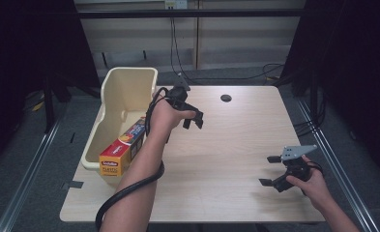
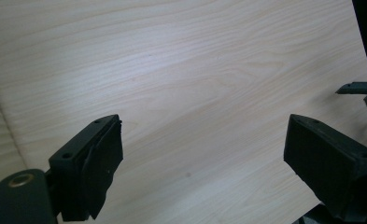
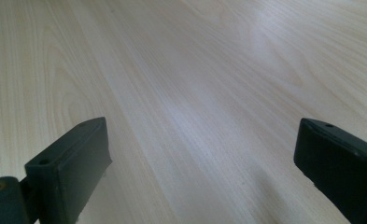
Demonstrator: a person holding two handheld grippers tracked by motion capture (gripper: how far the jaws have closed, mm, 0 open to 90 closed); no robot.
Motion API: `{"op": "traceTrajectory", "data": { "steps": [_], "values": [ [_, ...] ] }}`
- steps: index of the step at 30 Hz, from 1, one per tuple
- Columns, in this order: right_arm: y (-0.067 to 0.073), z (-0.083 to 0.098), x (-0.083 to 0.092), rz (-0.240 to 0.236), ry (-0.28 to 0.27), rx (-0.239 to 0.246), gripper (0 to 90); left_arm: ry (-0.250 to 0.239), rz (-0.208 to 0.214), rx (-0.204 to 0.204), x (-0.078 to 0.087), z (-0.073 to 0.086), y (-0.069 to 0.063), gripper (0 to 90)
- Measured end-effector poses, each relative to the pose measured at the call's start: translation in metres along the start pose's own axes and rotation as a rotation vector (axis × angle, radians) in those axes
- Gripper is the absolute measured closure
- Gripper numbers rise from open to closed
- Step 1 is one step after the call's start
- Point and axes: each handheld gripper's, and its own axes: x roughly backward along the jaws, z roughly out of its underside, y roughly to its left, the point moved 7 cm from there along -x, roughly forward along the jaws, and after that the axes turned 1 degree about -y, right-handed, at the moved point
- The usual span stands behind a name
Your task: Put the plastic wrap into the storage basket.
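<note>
Box (image 1: pixel 123 151) is lying lengthwise in the tub (image 1: pixel 129 82), just left of the empty, wide-apart left tongs (image 1: pixel 193 121); right tongs (image 1: pixel 270 170), also gaping, are sitting well apart.

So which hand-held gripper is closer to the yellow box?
Left. The left hand-held gripper hovers just right of the yellow box in the bin; the right hand-held gripper is far across the table.

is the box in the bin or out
In, partly: the box lies slanted inside the bin, its near end sticking out over the bin's front rim.

Pale wooden table (image 1: pixel 236 145), grey floor (image 1: pixel 33 159)
</note>
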Motion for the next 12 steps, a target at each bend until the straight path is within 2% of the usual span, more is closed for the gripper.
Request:
{"op": "traceTrajectory", "data": {
  "steps": [7, 9, 12],
  "values": [
    [-0.001, 0.001, -0.001, 0.003, 0.001, -0.001, 3.5, -0.003, 0.015, -0.009, -0.013, 0.003, -0.004, 11.8],
    [0.000, 0.001, -0.002, 0.008, 0.003, -0.002, 3.4, 0.004, 0.020, -0.028, -0.017, 0.005, -0.005, 11.9],
    [-0.002, 0.001, -0.002, 0.013, 0.002, -0.004, 3.5, -0.007, 0.017, -0.035, -0.022, 0.006, -0.007, 11.7]
  ]
}}
